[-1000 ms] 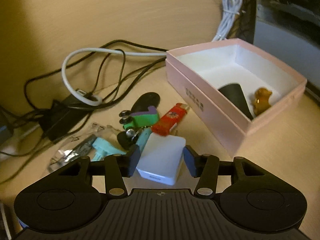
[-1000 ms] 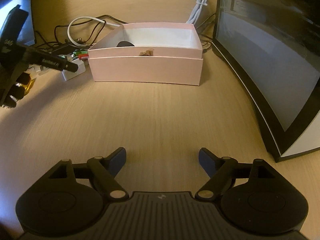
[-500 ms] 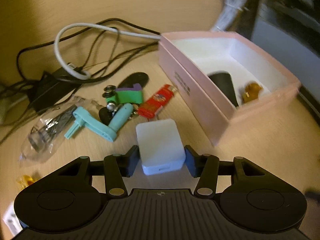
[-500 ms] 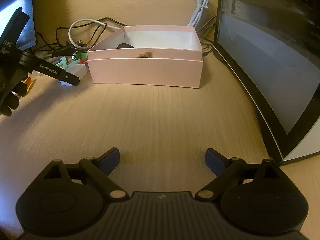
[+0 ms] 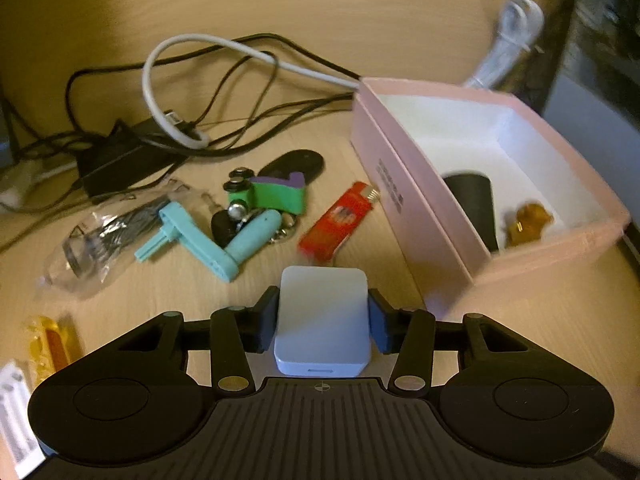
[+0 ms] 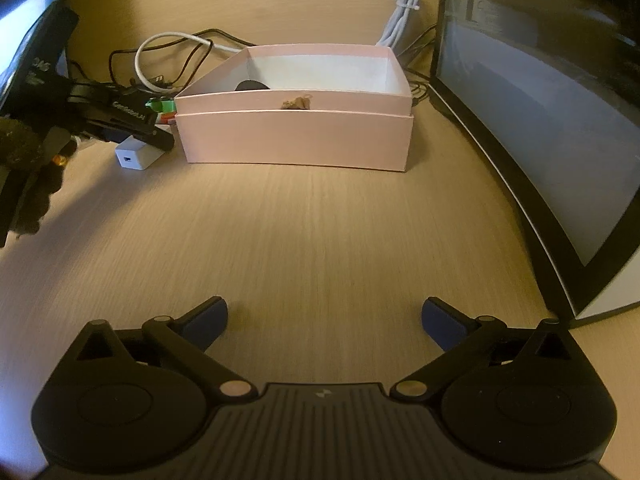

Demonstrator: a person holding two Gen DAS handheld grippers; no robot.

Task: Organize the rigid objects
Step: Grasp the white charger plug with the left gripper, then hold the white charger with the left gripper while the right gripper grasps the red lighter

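Left gripper (image 5: 322, 320) is closing, both blue pads flush against one white charger (image 5: 323, 318), a smooth rounded plastic block on the desk (image 6: 320, 240). Just ahead of it lies one red lighter (image 5: 340, 222); ahead to its left, one mint plastic crank (image 5: 212, 240) and one green-and-purple block (image 5: 272, 196) (metal studs on it). Ahead to its right stands one pink cardboard box (image 5: 416, 200), rectangular and white inside, holding one black cone (image 5: 474, 204) and one amber figurine (image 5: 526, 224). Right gripper (image 6: 324, 320) is opening, jaws wide over bare wood grain, nothing between them.
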